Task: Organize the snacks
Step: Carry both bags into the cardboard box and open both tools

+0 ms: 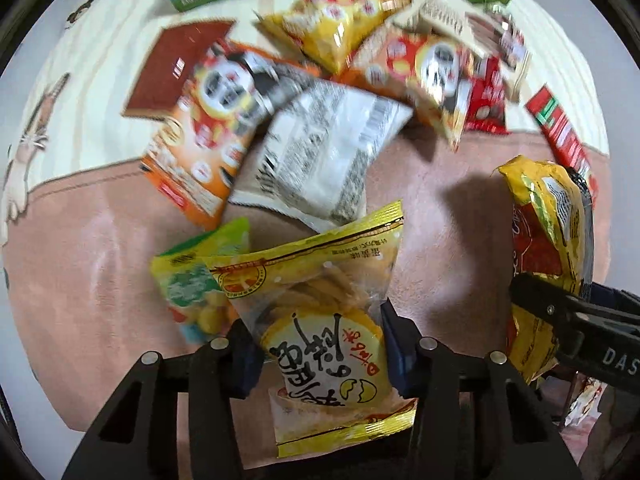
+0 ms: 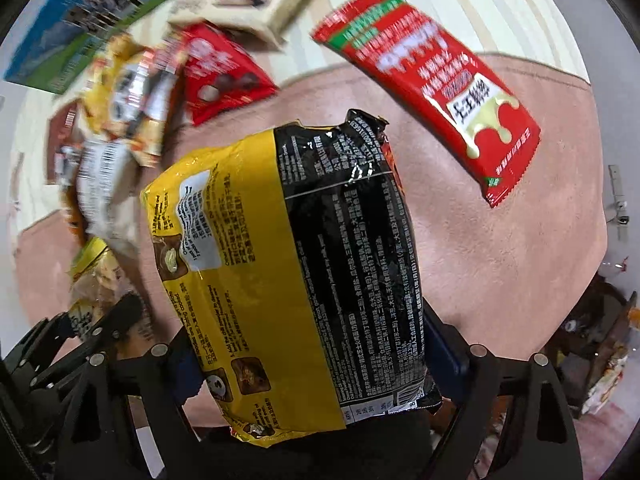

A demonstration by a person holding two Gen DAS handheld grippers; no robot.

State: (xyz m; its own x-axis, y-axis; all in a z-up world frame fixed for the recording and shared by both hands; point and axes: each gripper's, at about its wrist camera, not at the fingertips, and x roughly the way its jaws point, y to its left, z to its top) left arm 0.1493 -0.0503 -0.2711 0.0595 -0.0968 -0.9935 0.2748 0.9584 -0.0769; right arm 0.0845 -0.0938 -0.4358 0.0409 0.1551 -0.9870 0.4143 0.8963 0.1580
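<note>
I'm mid-sort, both hands loaded; my left gripper (image 1: 320, 344) is clamped on a crinkly yellow cracker bag (image 1: 320, 320), my right gripper (image 2: 312, 360) on a plump, glossy yellow-and-black noodle packet (image 2: 296, 264), both lifted above the soft pink mat (image 2: 500, 260); the remaining snack pile (image 1: 320, 80) lies beyond, blurred; next, I judge, each packet needs a separate spot to be set down.

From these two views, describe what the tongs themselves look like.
Both are matte black angular frames with triangular cutouts, round silver fasteners and dark blue finger pads. The right tongs, seen from the left camera, carry white letters "DAS". No cables or sleeves show.
</note>
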